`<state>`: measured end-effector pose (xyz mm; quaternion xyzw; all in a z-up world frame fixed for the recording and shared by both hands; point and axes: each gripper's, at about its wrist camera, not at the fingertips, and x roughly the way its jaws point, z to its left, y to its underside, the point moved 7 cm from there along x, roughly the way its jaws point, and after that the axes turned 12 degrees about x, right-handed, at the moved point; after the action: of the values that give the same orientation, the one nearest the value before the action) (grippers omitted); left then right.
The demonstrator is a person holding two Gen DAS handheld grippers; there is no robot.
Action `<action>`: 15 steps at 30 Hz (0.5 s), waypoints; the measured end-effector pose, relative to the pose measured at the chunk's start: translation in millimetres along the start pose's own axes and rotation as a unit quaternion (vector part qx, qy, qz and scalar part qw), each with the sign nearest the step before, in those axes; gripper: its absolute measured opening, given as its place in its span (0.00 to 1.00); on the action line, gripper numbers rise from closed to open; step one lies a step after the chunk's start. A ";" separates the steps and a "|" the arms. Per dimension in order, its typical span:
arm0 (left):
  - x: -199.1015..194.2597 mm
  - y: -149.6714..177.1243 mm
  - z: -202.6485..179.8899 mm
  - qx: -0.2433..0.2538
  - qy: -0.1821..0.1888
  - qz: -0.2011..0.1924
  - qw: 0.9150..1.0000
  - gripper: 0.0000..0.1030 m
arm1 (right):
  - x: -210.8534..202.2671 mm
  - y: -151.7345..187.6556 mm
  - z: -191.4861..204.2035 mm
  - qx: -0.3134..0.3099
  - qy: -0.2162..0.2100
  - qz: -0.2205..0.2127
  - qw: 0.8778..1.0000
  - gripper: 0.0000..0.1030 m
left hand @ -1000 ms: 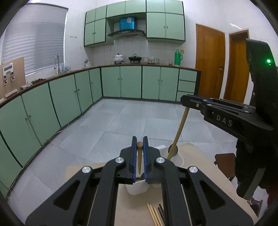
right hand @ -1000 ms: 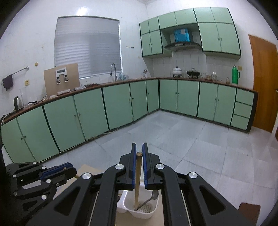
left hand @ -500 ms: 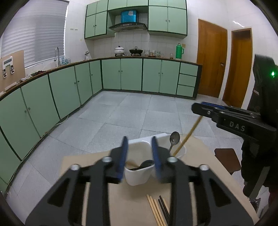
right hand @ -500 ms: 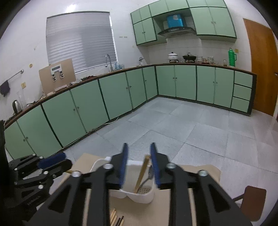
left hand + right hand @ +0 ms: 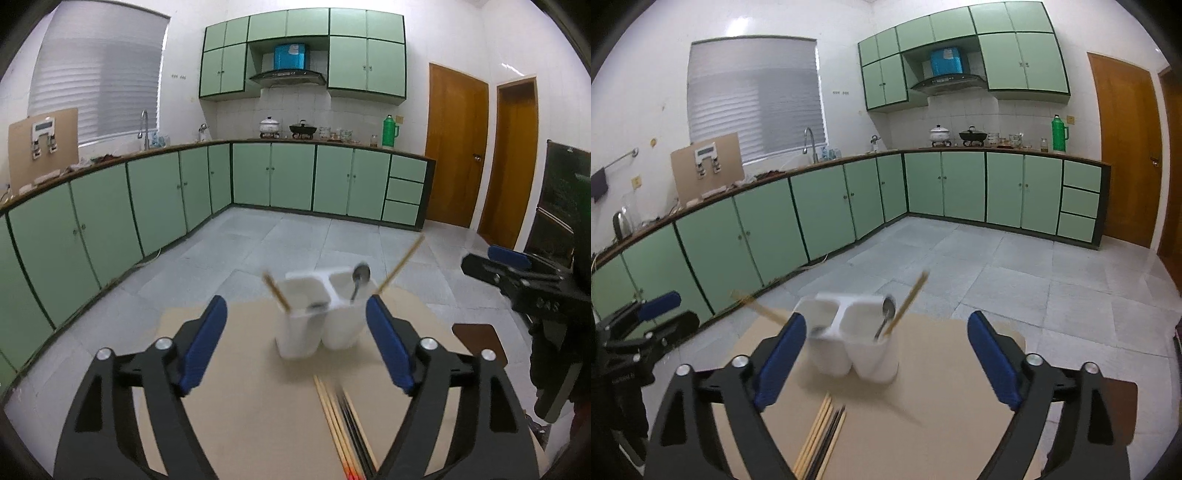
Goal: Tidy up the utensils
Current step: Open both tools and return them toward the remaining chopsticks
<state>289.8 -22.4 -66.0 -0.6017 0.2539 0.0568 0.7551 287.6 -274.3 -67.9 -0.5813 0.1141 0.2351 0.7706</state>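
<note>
A white two-compartment utensil holder (image 5: 319,314) (image 5: 849,339) stands on the tan table (image 5: 258,406). Its left compartment holds a wooden chopstick (image 5: 275,291) (image 5: 764,310) leaning left. Its right compartment holds a metal spoon (image 5: 359,280) (image 5: 886,314) and a wooden chopstick (image 5: 400,264) (image 5: 910,299) leaning right. Several wooden and dark chopsticks (image 5: 343,417) (image 5: 822,432) lie on the table in front of the holder. My left gripper (image 5: 295,347) is open and empty, just short of the holder. My right gripper (image 5: 886,362) is open and empty too, and shows in the left wrist view (image 5: 517,273).
The table's far edge (image 5: 923,317) lies just behind the holder, with grey tiled floor beyond. A brown stool (image 5: 476,339) stands off the table's right side. Green kitchen cabinets line the left and far walls.
Both grippers were shut on a wooden chopstick each above the holder. Both have opened wide and pulled back, and the chopsticks now stand in the holder's compartments.
</note>
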 end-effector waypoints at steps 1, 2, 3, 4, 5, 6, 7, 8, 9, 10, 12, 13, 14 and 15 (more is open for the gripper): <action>-6.3 11.3 -4.1 -0.001 0.000 0.005 1.000 0.79 | -6.1 11.8 2.2 -0.001 0.002 0.003 1.000 0.92; -11.4 21.0 -7.3 0.000 -0.002 0.009 1.000 0.80 | -11.2 22.6 4.3 -0.001 0.002 0.006 1.000 0.94; -16.1 31.4 -9.9 0.001 -0.006 0.014 1.000 0.81 | -14.6 32.2 6.8 -0.002 0.002 0.011 1.000 0.94; -19.9 40.0 -11.2 0.002 -0.008 0.018 1.000 0.83 | -17.4 41.4 9.1 -0.003 0.003 0.017 1.000 0.94; -24.5 52.3 -13.7 0.002 -0.010 0.026 1.000 0.83 | -21.0 55.1 11.5 -0.004 0.004 0.025 1.000 0.94; -27.8 62.5 -15.6 0.002 -0.010 0.034 0.999 0.83 | -23.7 66.2 12.4 -0.003 0.005 0.033 0.999 0.94; -30.4 73.5 -16.7 0.002 -0.010 0.042 0.999 0.83 | -25.5 76.6 13.5 -0.002 0.005 0.042 0.999 0.94; -33.3 88.2 -19.3 0.003 -0.010 0.055 0.998 0.83 | -26.9 90.1 14.5 0.002 0.003 0.055 0.999 0.94; -35.6 96.1 -19.7 0.003 -0.010 0.061 0.998 0.83 | -27.2 100.0 14.2 0.006 0.001 0.066 0.998 0.94; -37.0 105.9 -22.1 0.003 -0.008 0.069 0.998 0.83 | -27.9 109.9 15.1 0.009 0.000 0.074 0.997 0.94; -39.7 128.0 -24.0 0.001 -0.007 0.090 0.996 0.83 | -29.1 132.3 15.5 0.013 0.008 0.090 0.996 0.94; -40.5 135.7 -20.9 0.002 -0.007 0.097 0.995 0.83 | -28.7 138.2 16.7 0.013 0.010 0.094 0.995 0.94; -41.3 142.7 -21.0 0.003 -0.010 0.103 0.995 0.83 | -28.9 148.8 17.1 0.011 0.016 0.101 0.995 0.94; -42.1 150.6 -21.2 0.003 -0.012 0.110 0.994 0.83 | -30.2 154.4 17.1 0.012 0.018 0.104 0.994 0.94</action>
<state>187.7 7.6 -182.6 -0.5669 0.3103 0.1459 0.7490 183.5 -232.0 -179.3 -0.5609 0.1911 0.3019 0.7468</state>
